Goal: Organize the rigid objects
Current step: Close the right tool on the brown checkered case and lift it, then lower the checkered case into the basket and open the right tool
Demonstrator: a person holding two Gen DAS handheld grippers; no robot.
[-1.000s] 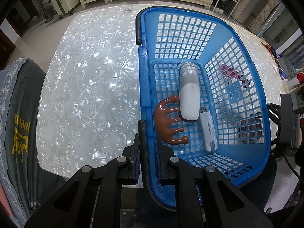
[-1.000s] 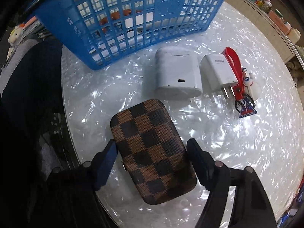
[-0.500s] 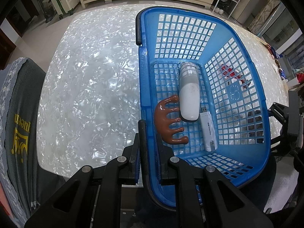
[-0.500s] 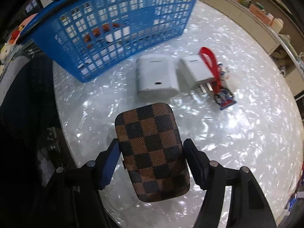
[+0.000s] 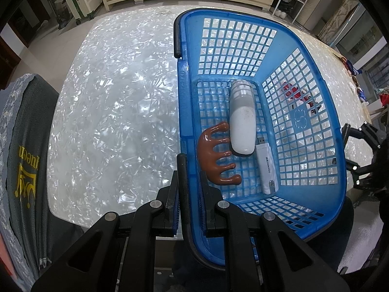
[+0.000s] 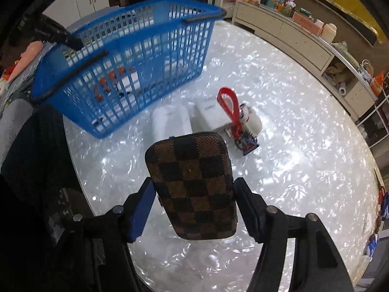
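Brown-and-black checkered fabric fills the lower middle of your right wrist view: a zippered checkered case (image 6: 194,185), pinched on its two long sides by your right gripper (image 6: 193,196) and held clear above the pearly white table (image 6: 304,160).

Beyond the case, at the frame's centre, a white charging case (image 6: 170,121) and a white plug adapter (image 6: 209,114) lie side by side, with a red-strapped keychain (image 6: 233,114) lying across the adapter's right edge. These three are not yet put away. The blue plastic basket (image 6: 126,56) stands in the upper left, just beyond them.

In your left wrist view, your left gripper (image 5: 189,206) at bottom centre is closed on the basket's near-left rim, one finger outside the wall and one inside. On the basket floor rest a brown claw-shaped massager (image 5: 214,155), a long white-and-grey device (image 5: 243,119) and a white USB dongle (image 5: 266,165), all close together at the frame's centre.

By my judgement you are about halfway: three items in, one in hand, three left on the table.

The basket floor's far part and right side look free for the case. The near end of the basket overhangs the table's curved edge at the bottom of the frame, so keep your hold steady. To the left of the basket the tabletop is bare, while a grey printed garment (image 5: 22,150) shows along the frame's left edge.
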